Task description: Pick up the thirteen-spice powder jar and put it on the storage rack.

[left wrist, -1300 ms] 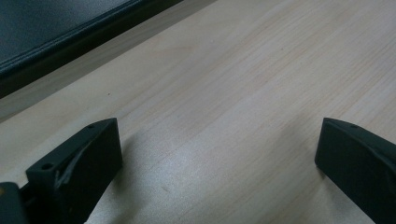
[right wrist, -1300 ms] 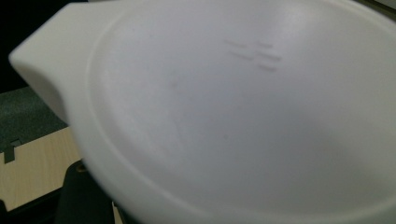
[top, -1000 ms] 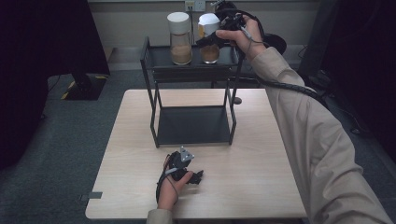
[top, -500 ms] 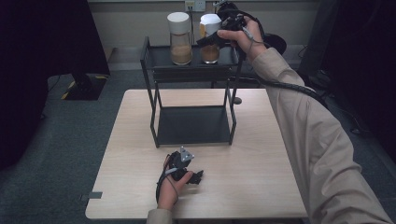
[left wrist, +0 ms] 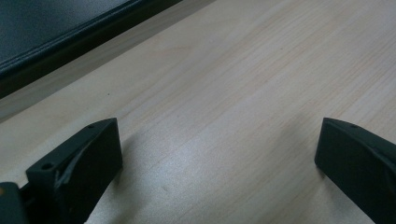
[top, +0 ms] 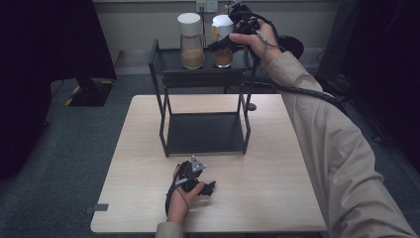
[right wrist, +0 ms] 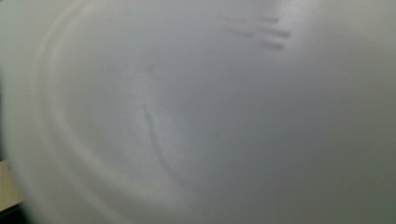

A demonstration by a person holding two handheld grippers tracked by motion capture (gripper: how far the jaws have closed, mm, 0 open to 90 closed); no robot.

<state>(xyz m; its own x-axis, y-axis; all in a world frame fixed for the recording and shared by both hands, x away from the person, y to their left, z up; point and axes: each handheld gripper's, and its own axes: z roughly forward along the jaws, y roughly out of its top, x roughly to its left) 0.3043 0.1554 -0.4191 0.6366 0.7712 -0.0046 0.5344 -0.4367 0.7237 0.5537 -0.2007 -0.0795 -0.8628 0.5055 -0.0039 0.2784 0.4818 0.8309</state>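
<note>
High view first: the right claw (top: 223, 43) is up on the black rack's (top: 203, 74) top shelf, pressed against the white-lidded jar (top: 223, 40) at the right, though whether it's clamped there I can't tell, the right gripper view being a grey blur. Beside that jar stands a taller one (top: 190, 39). In front of the rack, the left claw (left wrist: 215, 158) rests on the counter (top: 267, 173), jaws wide apart.
</note>
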